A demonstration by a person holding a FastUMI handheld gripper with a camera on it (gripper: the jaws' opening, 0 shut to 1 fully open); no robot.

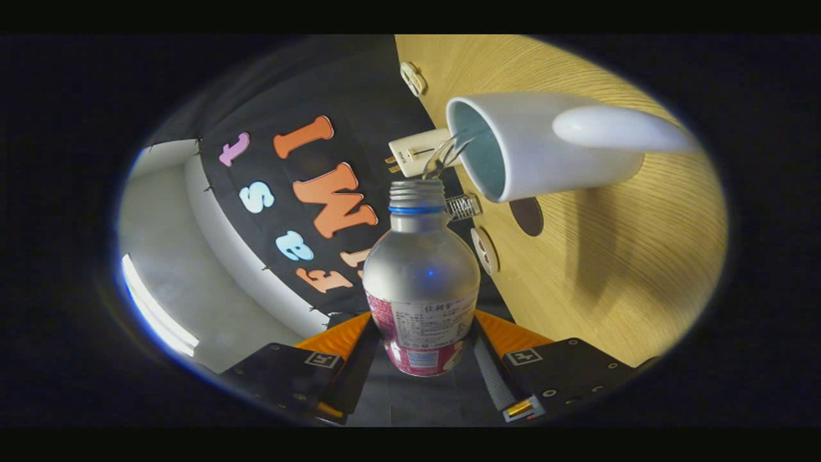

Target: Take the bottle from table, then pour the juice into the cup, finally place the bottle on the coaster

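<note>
the tongs (423, 350) are closed on the bottle (423, 282), one finger pressed to each side of its labelled lower body, so the grip sits low, near the base. the view is rolled over: the bottle is tipped toward the cup (539, 144), and the wooden counter (616, 269) runs up the right side of the scene. the bottle's cap is off, and its threaded mouth with a blue ring lies just short of the cup's rim. a thin clear stream of juice (446, 154) leaves the mouth and arcs into the cup's opening, so the pour looks to be under way.

the bottle looks like smooth, shiny metal with a paper or film label; i judge it stiff but slick, most so on the bare shoulder above the label. the label band seems the better place to hold, as it is now. it should get lighter as it empties, and the liquid shifting inside may tug at the wrist when it is turned upright again.

the cup is white, with a handle toward the camera; it looks ceramic, so a knock from the bottle's neck could chip or shove it. a dark round disc (527, 216), probably the coaster, lies on the counter just beyond the cup. a white plug (417, 154) lies past the bottle's mouth.
</note>
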